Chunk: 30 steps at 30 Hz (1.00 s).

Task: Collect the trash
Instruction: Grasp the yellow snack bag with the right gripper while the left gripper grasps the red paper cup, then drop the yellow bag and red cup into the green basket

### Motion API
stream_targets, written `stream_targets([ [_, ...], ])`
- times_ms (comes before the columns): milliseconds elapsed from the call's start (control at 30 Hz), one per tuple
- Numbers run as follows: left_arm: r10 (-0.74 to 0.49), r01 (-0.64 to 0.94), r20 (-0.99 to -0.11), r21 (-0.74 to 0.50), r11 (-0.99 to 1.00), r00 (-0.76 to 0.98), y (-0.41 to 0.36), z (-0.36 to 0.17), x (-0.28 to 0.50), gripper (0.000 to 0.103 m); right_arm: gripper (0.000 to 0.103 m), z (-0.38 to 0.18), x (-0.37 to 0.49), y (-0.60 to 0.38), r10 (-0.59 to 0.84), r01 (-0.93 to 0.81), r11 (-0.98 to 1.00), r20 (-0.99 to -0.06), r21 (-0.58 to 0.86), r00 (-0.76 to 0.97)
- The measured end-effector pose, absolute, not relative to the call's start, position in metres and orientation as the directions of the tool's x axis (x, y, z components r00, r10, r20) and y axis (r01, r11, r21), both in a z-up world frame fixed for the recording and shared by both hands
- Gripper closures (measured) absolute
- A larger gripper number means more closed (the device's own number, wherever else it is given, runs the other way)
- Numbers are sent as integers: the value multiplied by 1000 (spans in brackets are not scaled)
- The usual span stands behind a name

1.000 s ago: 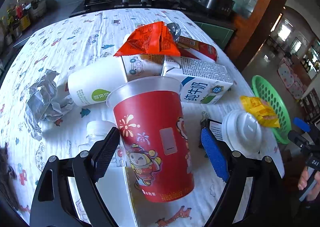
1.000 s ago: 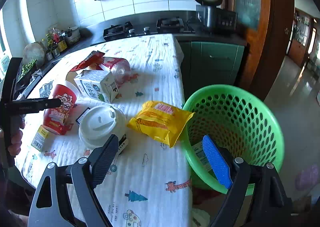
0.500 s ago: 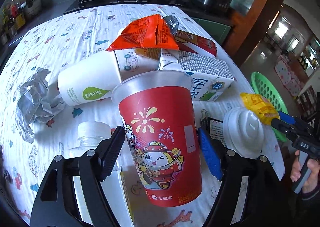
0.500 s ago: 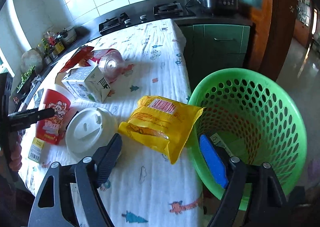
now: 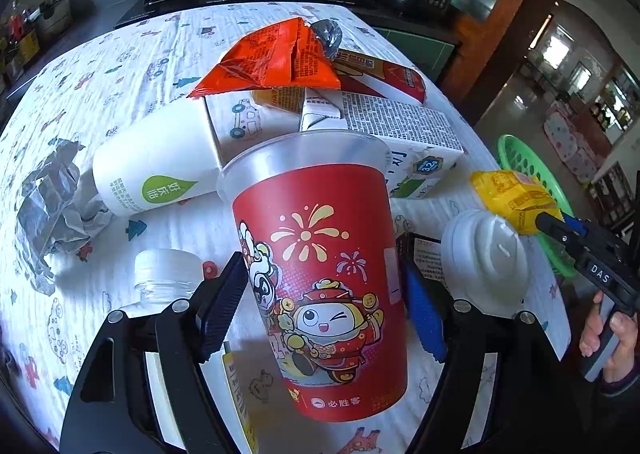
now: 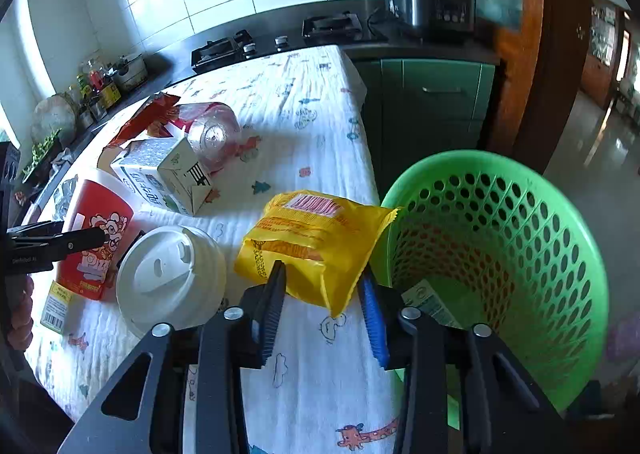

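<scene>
A red paper cup (image 5: 320, 274) printed with a cartoon figure stands between the pads of my left gripper (image 5: 320, 306), which is shut on its sides. The cup (image 6: 96, 230) also shows at the left of the right wrist view. A yellow snack packet (image 6: 316, 238) lies at the table's edge against the green mesh basket (image 6: 520, 254). My right gripper (image 6: 324, 294) is closing on the packet's near end, with both pads touching it. From the left wrist view, the right gripper (image 5: 560, 225) meets the packet (image 5: 512, 193) in front of the basket (image 5: 520, 157).
A white domed lid (image 6: 172, 274) lies between cup and packet. Behind them are a milk carton (image 6: 168, 173), a white bottle (image 5: 160, 169), an orange packet (image 5: 272, 57), a clear bottle (image 5: 168, 274) and crumpled foil (image 5: 48, 205). The basket holds some wrappers.
The right gripper came closer to the yellow packet and its jaws narrowed onto the near end. The left gripper's pads closed against the red cup, which now looms larger in its view.
</scene>
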<state>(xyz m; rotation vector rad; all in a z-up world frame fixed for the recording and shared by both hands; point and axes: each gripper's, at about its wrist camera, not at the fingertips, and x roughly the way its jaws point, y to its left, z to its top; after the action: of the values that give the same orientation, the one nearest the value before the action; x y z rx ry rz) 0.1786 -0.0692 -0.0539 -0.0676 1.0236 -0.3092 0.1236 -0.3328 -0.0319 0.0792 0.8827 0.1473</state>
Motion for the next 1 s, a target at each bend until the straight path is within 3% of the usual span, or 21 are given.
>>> stream_targets([
  [267,-319,236,-813,-229,944,486,-66,-51,170,31,87,-18,113,-327,148,-111,989,-732,99,665],
  [667,-395,303,-766,-270,914,508,-70,-21,149,31,90,12,94,-339,121,-83,993,-684,87,719],
  [1000,-499,427,-716,-303,852,488,-111,17,141,31,89,22,85,-389,-37,74,997,-702,23,711],
])
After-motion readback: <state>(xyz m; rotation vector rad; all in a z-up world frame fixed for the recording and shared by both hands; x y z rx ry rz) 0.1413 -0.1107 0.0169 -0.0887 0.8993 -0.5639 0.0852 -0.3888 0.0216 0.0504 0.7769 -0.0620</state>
